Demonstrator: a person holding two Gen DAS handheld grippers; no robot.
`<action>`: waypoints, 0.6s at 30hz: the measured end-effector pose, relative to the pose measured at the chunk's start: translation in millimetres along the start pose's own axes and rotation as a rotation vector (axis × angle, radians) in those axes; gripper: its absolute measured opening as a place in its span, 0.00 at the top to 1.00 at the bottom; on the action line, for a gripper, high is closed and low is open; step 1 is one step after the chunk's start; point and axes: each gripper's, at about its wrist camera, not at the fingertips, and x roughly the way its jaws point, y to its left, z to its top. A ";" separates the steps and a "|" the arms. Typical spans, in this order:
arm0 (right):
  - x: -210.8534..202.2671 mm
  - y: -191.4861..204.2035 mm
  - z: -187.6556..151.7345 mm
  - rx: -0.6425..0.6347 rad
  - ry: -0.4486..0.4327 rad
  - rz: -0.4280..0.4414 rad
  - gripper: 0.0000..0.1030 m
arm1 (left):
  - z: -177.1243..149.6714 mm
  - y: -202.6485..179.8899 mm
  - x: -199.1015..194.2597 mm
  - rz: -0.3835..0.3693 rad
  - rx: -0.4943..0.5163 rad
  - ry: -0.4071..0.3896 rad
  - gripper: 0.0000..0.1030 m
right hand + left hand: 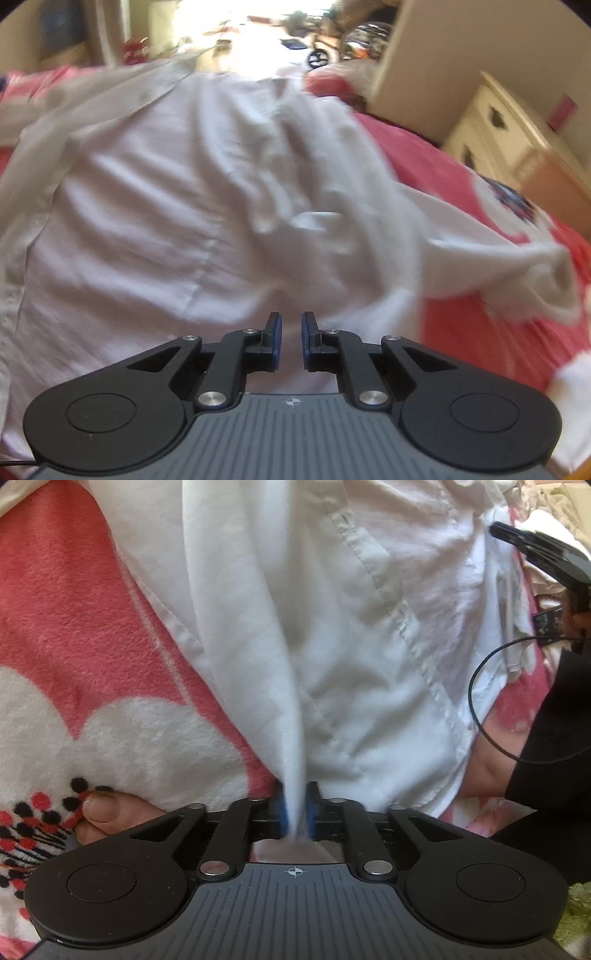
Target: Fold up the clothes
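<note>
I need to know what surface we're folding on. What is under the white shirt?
Under the white shirt lies a pink fleece blanket with white flower shapes, showing on both sides. What lies beneath the shirt's middle is covered and cannot be seen.

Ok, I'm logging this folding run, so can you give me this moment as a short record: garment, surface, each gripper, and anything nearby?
garment: white cotton shirt, rumpled, not yet folded
surface: pink fleece blanket with white flower print
left gripper: a fold of the shirt between its fingers
right gripper: fingers slightly apart, nothing between them, above the shirt
nearby: cream wooden dresser beyond the blanket
image: right wrist view blurred
</note>
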 end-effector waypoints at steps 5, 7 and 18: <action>-42.8 -3.3 27.7 0.067 -0.049 0.387 0.62 | -0.7 -1.4 3.2 -0.043 0.006 -0.008 0.62; -29.5 16.0 34.7 0.073 0.035 0.583 0.57 | -1.0 -1.9 2.5 -0.043 0.009 -0.010 0.62; 69.0 106.7 -11.2 0.064 0.540 0.954 0.57 | -7.0 -7.0 2.4 -0.048 0.101 0.010 0.52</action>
